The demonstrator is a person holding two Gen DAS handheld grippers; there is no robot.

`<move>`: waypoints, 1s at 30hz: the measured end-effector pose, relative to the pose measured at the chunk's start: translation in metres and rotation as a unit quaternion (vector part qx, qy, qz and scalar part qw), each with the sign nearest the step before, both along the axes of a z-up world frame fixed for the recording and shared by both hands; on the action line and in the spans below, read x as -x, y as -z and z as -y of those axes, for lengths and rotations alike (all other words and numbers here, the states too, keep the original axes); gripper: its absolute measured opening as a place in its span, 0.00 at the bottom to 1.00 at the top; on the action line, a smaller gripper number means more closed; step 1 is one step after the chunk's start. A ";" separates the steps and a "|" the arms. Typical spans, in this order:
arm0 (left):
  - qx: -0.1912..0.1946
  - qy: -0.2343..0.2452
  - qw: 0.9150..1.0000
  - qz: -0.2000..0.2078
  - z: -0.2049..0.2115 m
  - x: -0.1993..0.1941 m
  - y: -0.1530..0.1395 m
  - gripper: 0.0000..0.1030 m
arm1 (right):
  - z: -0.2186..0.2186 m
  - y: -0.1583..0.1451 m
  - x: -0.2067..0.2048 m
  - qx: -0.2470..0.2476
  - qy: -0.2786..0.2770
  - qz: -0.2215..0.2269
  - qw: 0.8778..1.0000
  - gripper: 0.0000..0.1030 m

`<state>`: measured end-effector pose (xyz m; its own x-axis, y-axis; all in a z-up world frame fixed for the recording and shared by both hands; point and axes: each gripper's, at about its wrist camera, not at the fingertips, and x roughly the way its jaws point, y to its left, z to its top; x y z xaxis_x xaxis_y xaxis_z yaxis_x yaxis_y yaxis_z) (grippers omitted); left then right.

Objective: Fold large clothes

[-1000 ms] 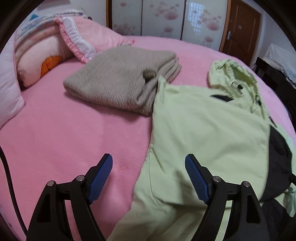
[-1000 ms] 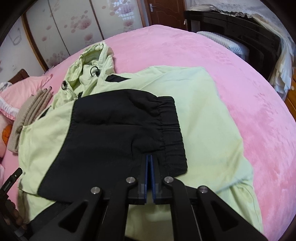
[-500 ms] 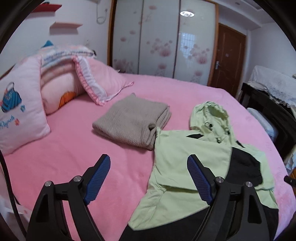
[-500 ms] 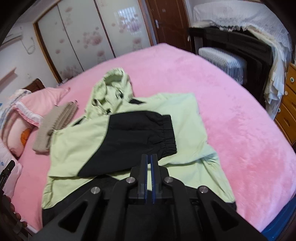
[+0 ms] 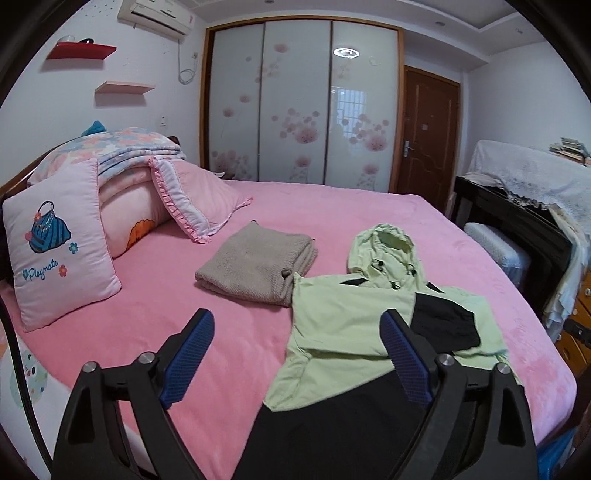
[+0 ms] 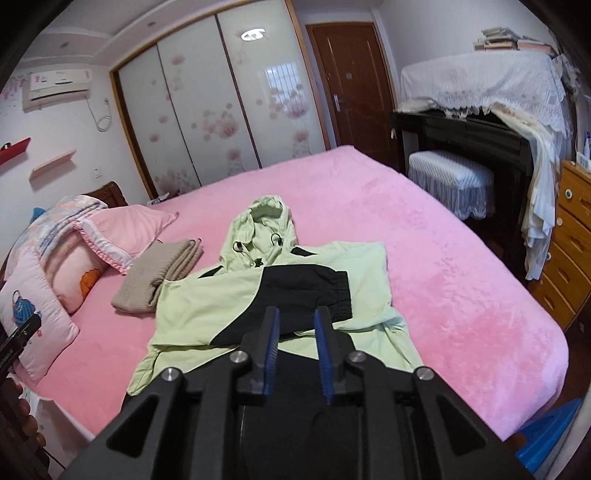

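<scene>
Left wrist view shows the left gripper (image 5: 297, 354) with fingers just spread wide and empty, the right gripper (image 6: 297, 345) newly parted and empty, both pulled back from the green jacket (image 5: 351, 325), sleeves folded in, lying lower right on the bed (image 5: 147, 317).

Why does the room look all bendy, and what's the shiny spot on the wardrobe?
Both wrist views come through fisheye lenses, so the wardrobe and walls curve and the corners go black. The shiny spot is a ceiling lamp mirrored in the glossy door; the right wrist view shows it too.
</scene>
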<state>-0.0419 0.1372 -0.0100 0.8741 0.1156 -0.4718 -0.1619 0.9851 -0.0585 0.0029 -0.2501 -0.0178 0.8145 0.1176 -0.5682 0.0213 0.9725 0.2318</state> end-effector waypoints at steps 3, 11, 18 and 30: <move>-0.010 0.012 1.000 0.005 0.011 0.019 0.001 0.96 | 0.000 -0.004 0.014 0.003 -0.005 -0.001 1.000 0.21; -0.031 0.047 0.998 0.001 0.035 0.048 0.009 1.00 | 0.007 -0.008 0.048 0.001 -0.019 0.009 1.000 0.21; -0.026 0.063 0.996 -0.050 0.039 0.049 0.038 1.00 | 0.015 0.004 0.071 0.005 -0.021 0.012 1.000 0.21; 0.039 0.089 0.990 -0.105 0.002 0.064 0.110 0.99 | 0.042 0.057 0.096 -0.018 -0.035 -0.025 0.999 0.21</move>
